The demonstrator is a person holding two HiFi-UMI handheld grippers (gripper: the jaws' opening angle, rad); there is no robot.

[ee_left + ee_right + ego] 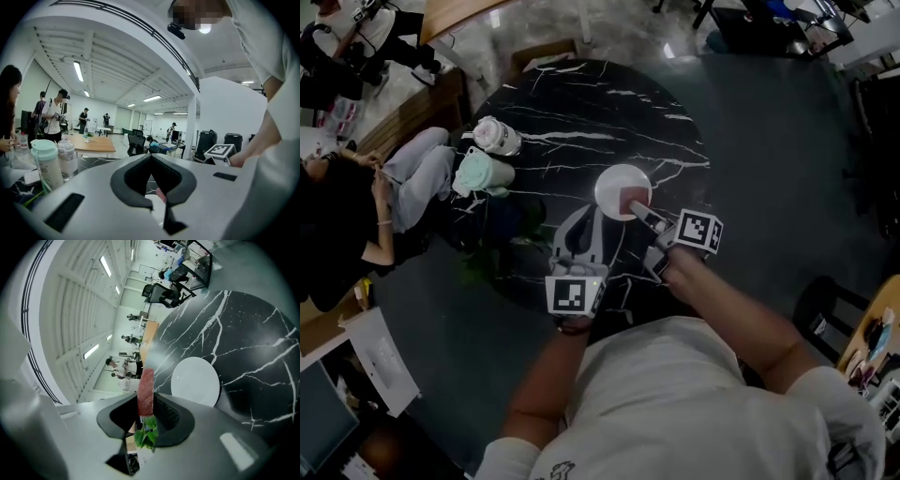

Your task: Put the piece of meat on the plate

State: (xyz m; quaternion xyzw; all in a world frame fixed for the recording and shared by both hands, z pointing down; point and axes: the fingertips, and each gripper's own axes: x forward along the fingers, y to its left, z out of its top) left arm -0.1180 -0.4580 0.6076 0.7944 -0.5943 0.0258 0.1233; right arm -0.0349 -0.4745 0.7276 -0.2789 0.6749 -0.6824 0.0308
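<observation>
A white plate (617, 186) lies near the middle of the round black marble table (581, 112). My right gripper (637, 206) is shut on a thin red piece of meat (635, 199), which hangs over the plate's near right edge in the head view. In the right gripper view the meat (146, 392) stands upright between the jaws, with the plate (195, 382) just ahead to the right. My left gripper (588, 216) rests low over the table beside the plate, its jaws together with nothing in them; its pads (136, 176) meet at the tip of the left gripper (150, 157).
A mint-lidded tumbler (483, 172) and a clear bottle (497, 136) stand at the table's left edge, also seen as tumbler (44, 161) and bottle (68, 157). A seated person (403, 183) is close to that side. Green leaves (502, 246) show at the near left rim.
</observation>
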